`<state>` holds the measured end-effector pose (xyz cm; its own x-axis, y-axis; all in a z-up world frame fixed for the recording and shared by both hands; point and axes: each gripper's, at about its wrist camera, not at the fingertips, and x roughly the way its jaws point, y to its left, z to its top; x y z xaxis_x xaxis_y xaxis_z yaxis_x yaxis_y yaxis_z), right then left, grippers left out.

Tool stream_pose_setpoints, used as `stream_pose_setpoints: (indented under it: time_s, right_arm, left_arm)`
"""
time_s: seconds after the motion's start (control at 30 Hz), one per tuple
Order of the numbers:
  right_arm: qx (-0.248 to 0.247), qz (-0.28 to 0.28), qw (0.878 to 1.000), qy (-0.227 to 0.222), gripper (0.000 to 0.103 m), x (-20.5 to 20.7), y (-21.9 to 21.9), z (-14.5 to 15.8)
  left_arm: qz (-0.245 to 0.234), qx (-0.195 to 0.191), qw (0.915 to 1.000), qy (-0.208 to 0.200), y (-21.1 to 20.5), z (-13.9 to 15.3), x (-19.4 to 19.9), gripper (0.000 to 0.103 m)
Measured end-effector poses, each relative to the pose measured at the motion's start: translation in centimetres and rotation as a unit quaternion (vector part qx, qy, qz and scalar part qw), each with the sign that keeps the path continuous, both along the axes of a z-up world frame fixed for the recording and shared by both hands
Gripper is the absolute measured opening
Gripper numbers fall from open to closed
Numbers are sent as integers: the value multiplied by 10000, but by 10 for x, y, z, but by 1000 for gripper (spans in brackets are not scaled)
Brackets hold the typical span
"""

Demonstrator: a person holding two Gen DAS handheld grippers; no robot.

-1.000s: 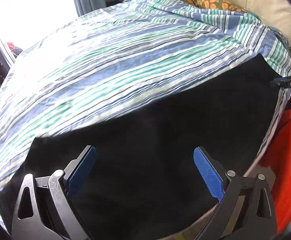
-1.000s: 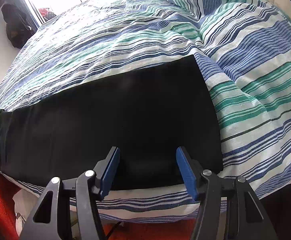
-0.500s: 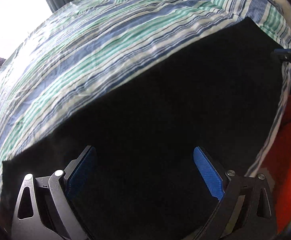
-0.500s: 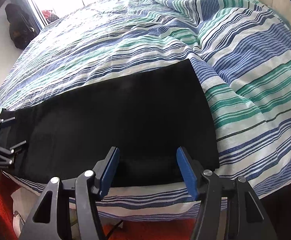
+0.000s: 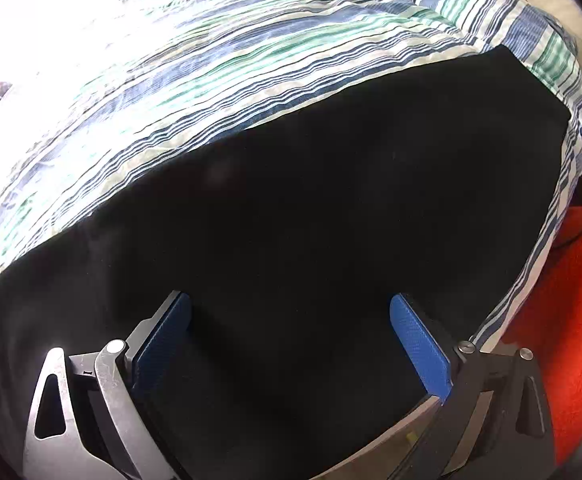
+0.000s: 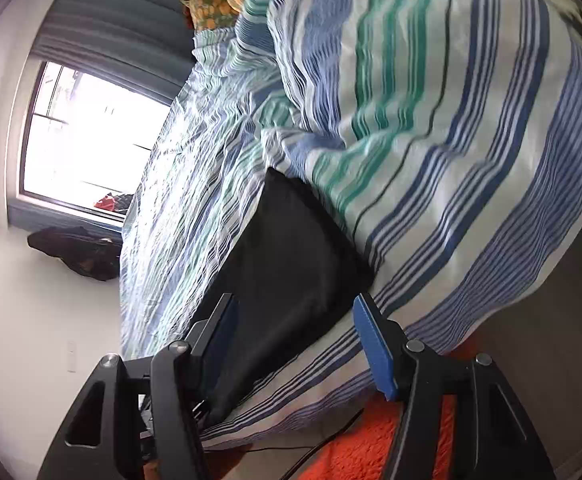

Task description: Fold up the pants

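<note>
Left wrist view: smooth black pants (image 5: pixel 311 220) lie flat on a crinkled striped bedspread (image 5: pixel 211 72); both the left hand-held gripper (image 5: pixel 291 316) and the right hand-held gripper (image 6: pixel 295 316) gape wide, empty.

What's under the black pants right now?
The black pants lie flat on the striped bedspread, which shows along their edges. Whatever lies directly beneath them is covered.

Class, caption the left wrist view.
Open left gripper above black pants laid flat on the striped bedspread.
</note>
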<state>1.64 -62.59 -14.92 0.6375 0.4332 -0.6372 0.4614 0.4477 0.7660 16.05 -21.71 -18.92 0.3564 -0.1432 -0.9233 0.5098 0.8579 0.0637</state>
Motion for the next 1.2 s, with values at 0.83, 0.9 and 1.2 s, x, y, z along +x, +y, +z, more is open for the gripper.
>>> stream_pose_setpoints:
  time_s: [0.83,0.9,1.2]
  right_arm:
    - [-240,-276,9961,806,34,36,1,-53]
    - [-195,-379,9968,681,27,30,-2,-52]
    - [-872,-175,9956,-311,17,21,22,27]
  left_arm:
    - [14,-120,9999,-122,11,-5,-7,101]
    - [10,-133,9998,-150,12,-5,-9,101]
    - [-43,-145,9997,-171,13,-8,-13,102]
